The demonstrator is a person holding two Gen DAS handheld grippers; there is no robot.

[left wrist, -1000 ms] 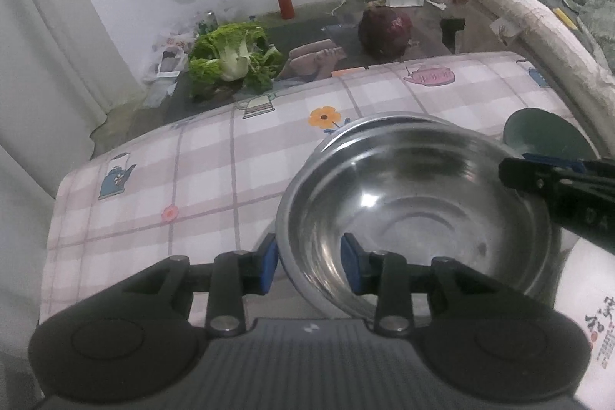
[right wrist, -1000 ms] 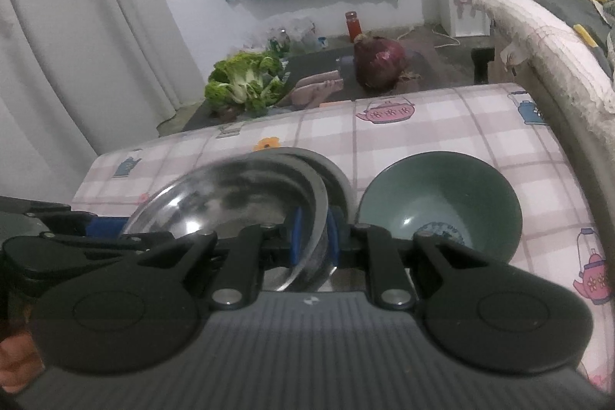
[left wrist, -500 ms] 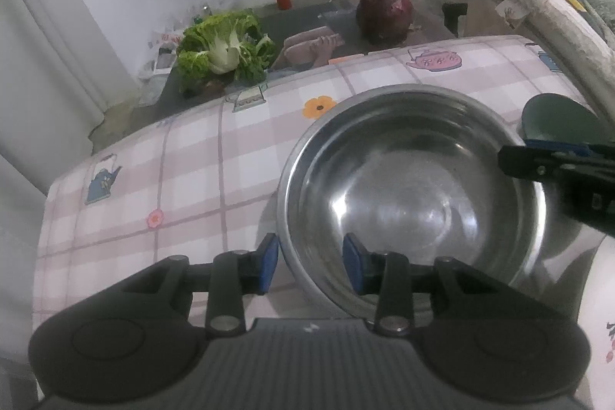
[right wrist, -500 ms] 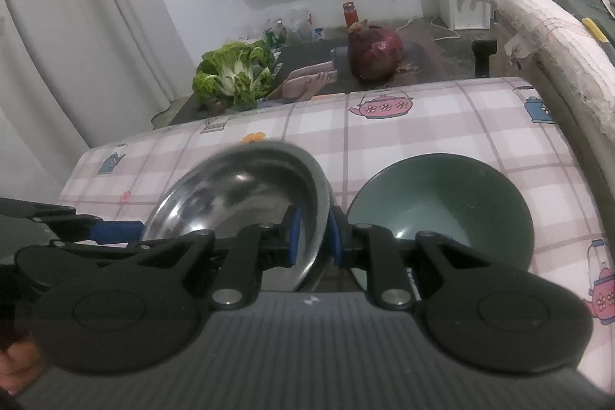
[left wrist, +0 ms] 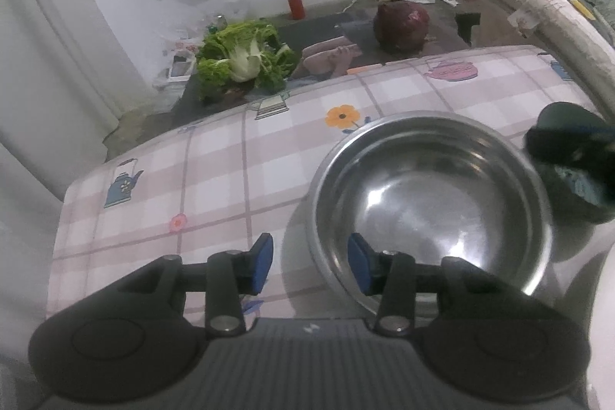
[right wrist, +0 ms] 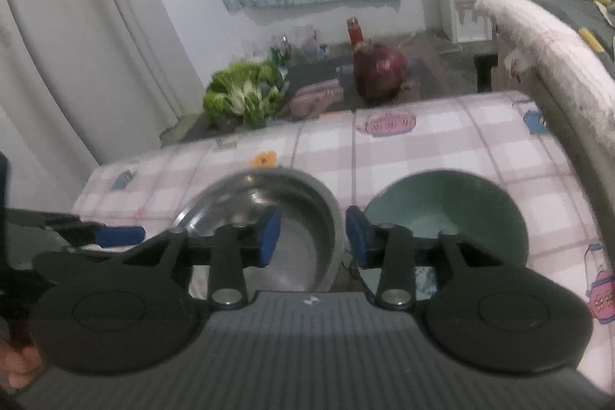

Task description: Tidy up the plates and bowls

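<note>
Steel round bowl (left wrist: 430, 202) rests on pink checked tablecloth (left wrist: 215, 179), just beside dark green ceramic bowl (right wrist: 446, 206) | left gripper (left wrist: 310, 262): jaws opening, bowl's near-left rim between the blue pads, untouched | right gripper (right wrist: 312, 235): jaws opening, straddling the steel bowl's right rim, pads clear of it.

Glossy steel bowl (left wrist: 430, 202); matt tablecloth (left wrist: 215, 179)
</note>
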